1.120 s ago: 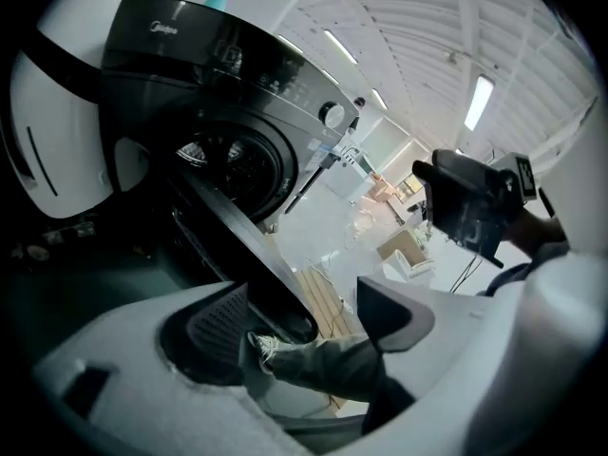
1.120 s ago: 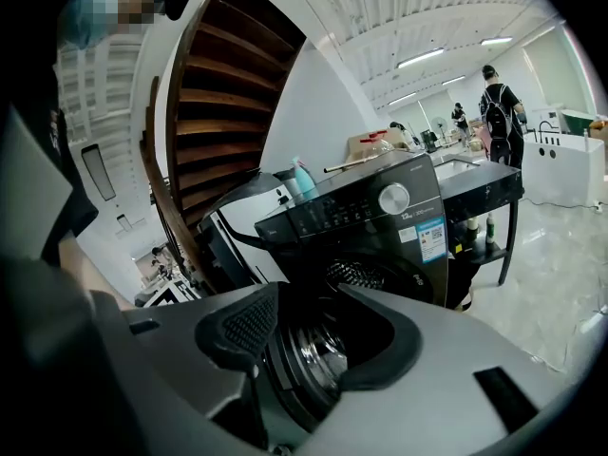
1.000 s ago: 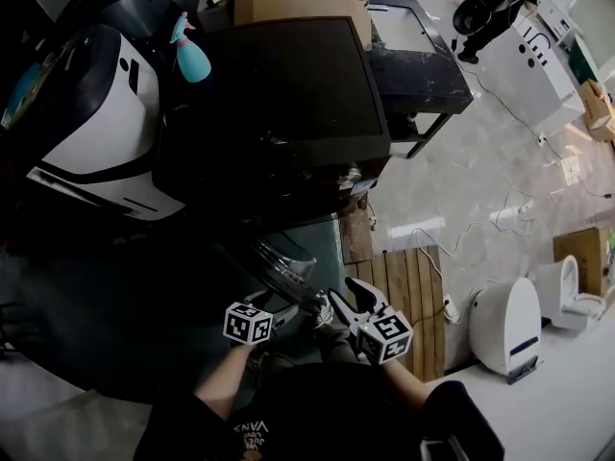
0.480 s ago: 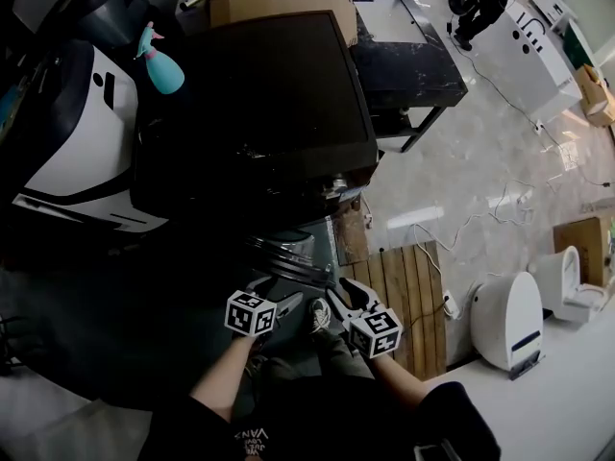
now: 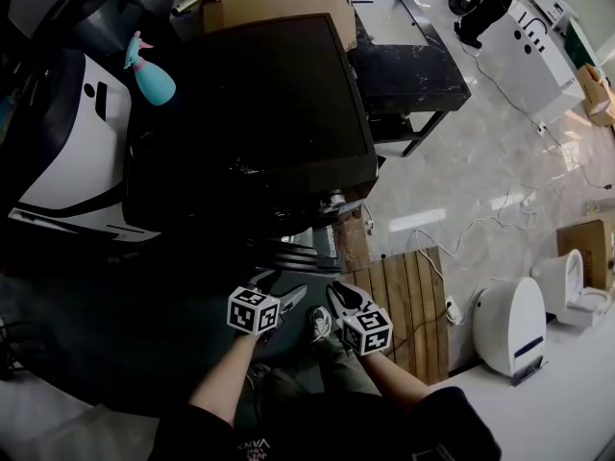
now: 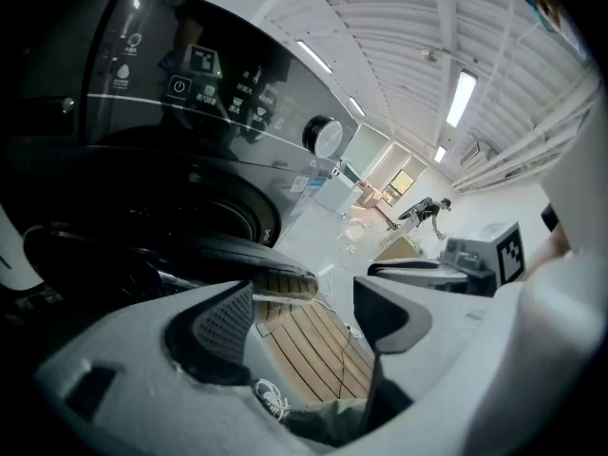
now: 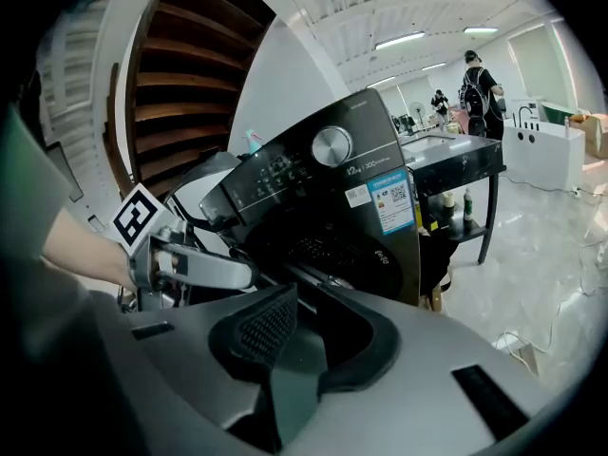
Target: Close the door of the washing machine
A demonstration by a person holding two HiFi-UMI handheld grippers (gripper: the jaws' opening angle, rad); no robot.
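Observation:
The black washing machine fills the middle of the head view; its front panel with a round knob shows in the right gripper view. Its round door hangs low at the front, partly swung in, and its dark rim shows above my left jaw. My left gripper is just below the door, jaws wide apart but closing, nothing between them. My right gripper is beside it to the right, jaws closing to a narrow gap with nothing between them.
A blue spray bottle stands on a white machine at the left. A wooden pallet lies on the floor right of the door. A black table, loose cables and a white appliance are further right.
The door, standing out with its glass bowl showing a second ago, has swung in toward the machine. Both grippers moved with it, and the right jaws have narrowed.

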